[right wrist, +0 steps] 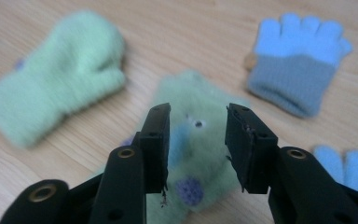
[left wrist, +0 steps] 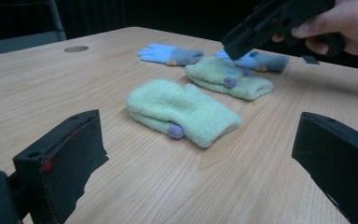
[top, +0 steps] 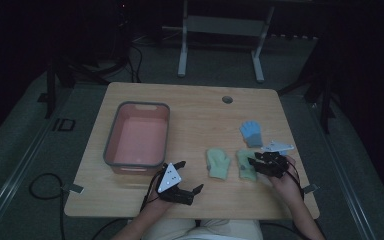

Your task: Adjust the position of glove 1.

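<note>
Green mittens (top: 219, 163) and blue gloves (top: 251, 133) are left near the bench's right edge; the pink bin (top: 113, 145) is unfilled. Right gripper (right wrist: 198, 140) and left gripper (top: 190, 176) jaws are spread, nothing pinched.

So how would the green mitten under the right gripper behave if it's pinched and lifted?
The green mitten looks like fuzzy knit lying flat, so it would probably droop rather than hold its shape. It seems light. The nap should give the right gripper, open above it, decent friction, though a shallow pinch might catch only the top layer.
</note>
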`<state>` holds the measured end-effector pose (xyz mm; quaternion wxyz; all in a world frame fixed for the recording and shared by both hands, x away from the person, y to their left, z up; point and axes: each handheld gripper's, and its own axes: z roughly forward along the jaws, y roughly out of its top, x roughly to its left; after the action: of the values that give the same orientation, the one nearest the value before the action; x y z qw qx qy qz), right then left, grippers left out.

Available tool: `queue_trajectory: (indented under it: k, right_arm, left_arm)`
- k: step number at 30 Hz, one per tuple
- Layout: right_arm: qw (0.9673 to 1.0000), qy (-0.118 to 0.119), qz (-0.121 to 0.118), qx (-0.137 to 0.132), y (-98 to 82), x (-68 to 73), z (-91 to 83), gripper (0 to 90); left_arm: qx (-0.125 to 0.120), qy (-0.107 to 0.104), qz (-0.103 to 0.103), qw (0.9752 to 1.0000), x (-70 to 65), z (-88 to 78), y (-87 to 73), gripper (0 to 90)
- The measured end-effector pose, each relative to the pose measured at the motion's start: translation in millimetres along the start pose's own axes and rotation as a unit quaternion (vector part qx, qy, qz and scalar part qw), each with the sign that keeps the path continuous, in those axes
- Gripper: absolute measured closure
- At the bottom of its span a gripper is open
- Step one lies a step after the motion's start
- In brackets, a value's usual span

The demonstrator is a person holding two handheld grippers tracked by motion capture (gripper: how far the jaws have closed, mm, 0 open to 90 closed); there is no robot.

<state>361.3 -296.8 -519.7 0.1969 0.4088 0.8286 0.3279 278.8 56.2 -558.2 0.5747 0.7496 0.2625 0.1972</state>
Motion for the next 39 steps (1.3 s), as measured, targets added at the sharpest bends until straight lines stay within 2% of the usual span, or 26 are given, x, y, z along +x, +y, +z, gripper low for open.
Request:
queue_trajectory:
  k: [4,6,9,14,17,20,22,25,30,34,39]
  right_arm:
    - [0.9997,-0.004,0.02,0.012,-8.0,0.3,10.4,57.5]
    - [0.9995,-0.013,0.02,0.021,-14.0,2.6,16.6,58.6]
    - [0.9992,-0.006,0.04,0.01,-18.4,0.5,16.8,61.1]
    - [0.9993,-0.013,0.034,0.0,-20.4,9.7,18.0,78.5]
    - [0.9988,-0.032,0.036,0.006,-16.9,16.3,17.6,82.6]
    - [0.9971,-0.054,0.053,0.001,-9.6,22.1,13.0,83.7]
    - [0.9952,-0.065,0.072,-0.009,-1.3,25.4,6.6,83.9]
    - [0.9929,-0.076,0.087,-0.027,14.9,32.4,-4.3,83.9]
    - [0.989,-0.073,0.114,-0.059,38.8,48.2,-21.9,84.0]
    - [0.9901,-0.072,0.106,-0.059,53.4,67.5,-24.3,84.0]
    - [0.9928,-0.052,0.094,-0.052,64.4,89.8,-14.9,84.0]
  left_arm:
    - [0.0,0.001,0.001,1.0,-0.3,0.0,0.0,2.0]
    - [0.0,0.002,0.001,1.0,-0.2,-0.1,0.0,2.0]
    - [0.0,0.001,0.001,1.0,-0.3,-0.1,0.0,2.0]
    - [0.0,0.001,0.001,1.0,-0.3,0.0,0.0,2.0]
    - [0.001,0.001,0.0,1.0,-0.2,0.0,0.1,2.0]
    - [0.001,0.003,0.0,1.0,0.0,-0.1,0.1,2.0]
    - [0.001,0.002,0.001,1.0,-0.3,0.0,0.0,2.0]
    - [0.0,0.002,0.002,1.0,-0.5,-0.2,0.0,2.0]
    - [0.0,0.002,0.002,1.0,-0.5,-0.2,0.0,2.0]
    - [0.001,0.002,0.002,1.0,-0.3,-0.2,0.1,2.0]
    - [0.002,0.002,-0.001,1.0,0.0,0.1,0.1,2.0]
